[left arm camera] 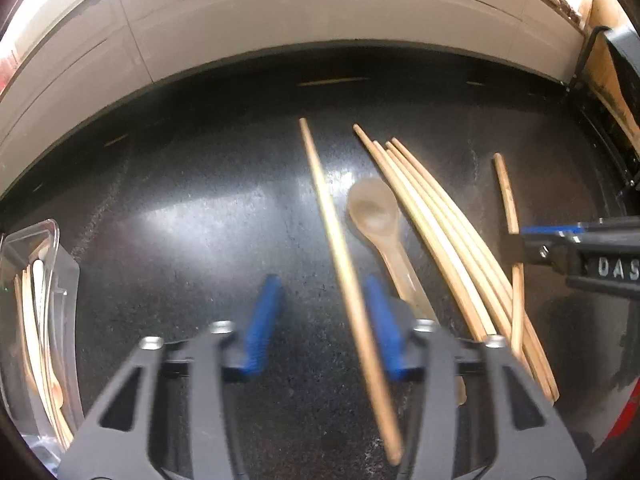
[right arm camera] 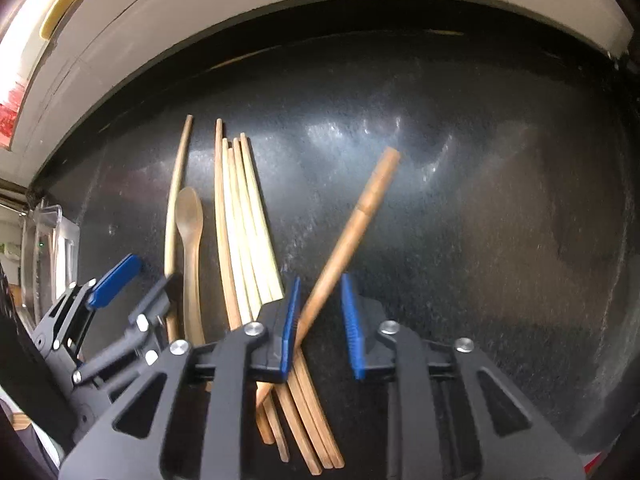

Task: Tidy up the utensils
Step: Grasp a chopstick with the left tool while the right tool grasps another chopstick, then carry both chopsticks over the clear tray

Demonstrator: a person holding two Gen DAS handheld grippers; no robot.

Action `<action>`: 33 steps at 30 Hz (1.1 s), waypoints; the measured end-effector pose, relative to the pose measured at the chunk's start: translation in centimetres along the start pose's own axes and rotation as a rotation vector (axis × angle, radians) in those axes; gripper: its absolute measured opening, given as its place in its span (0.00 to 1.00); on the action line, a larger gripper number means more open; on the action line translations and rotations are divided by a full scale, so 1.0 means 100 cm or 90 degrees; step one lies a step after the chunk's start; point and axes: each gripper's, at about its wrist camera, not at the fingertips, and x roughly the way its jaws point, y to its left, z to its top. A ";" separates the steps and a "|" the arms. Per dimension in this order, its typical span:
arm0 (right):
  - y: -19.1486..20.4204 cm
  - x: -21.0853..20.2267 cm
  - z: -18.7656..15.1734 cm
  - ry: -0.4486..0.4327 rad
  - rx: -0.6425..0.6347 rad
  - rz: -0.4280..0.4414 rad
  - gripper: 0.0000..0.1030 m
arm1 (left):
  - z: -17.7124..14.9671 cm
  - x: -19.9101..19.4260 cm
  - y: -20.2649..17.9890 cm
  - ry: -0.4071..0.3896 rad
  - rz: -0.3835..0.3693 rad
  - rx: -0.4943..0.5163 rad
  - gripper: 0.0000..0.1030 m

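Chopsticks and a wooden spoon (left arm camera: 374,216) lie on the black table (left arm camera: 180,200); at far left, a clear plastic container (left arm camera: 48,264) holds more wooden utensils. Left tool (left arm camera: 320,320) is released, jaws spread, with a single chopstick (left arm camera: 344,264) lying between its fingers. Further right, past the spoon, sits a bundle of chopsticks (left arm camera: 448,232), then a darker chopstick (right arm camera: 344,248) between the spread, released jaws of the right tool (right arm camera: 320,320).

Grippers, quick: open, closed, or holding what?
Left gripper: open, a single chopstick lies between its tongs, not clamped.
Right gripper: open, a darker chopstick leans between its tongs, not clamped.
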 end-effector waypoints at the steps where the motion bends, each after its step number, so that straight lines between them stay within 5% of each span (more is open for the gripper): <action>1: -0.002 0.000 0.000 0.003 0.007 0.009 0.12 | 0.001 0.000 0.002 -0.001 -0.002 -0.004 0.25; 3: -0.002 0.002 -0.001 0.013 0.003 0.016 0.08 | 0.003 0.000 0.006 0.003 0.001 -0.007 0.08; 10: 0.012 -0.024 -0.008 -0.025 -0.038 0.012 0.07 | 0.014 -0.001 0.015 0.027 -0.019 -0.037 0.06; 20: 0.044 -0.108 -0.028 -0.076 -0.086 0.085 0.07 | 0.018 -0.101 0.047 0.031 0.000 -0.108 0.06; 33: 0.213 -0.130 -0.063 -0.064 -0.194 0.159 0.07 | -0.041 -0.193 0.176 0.017 0.046 -0.201 0.06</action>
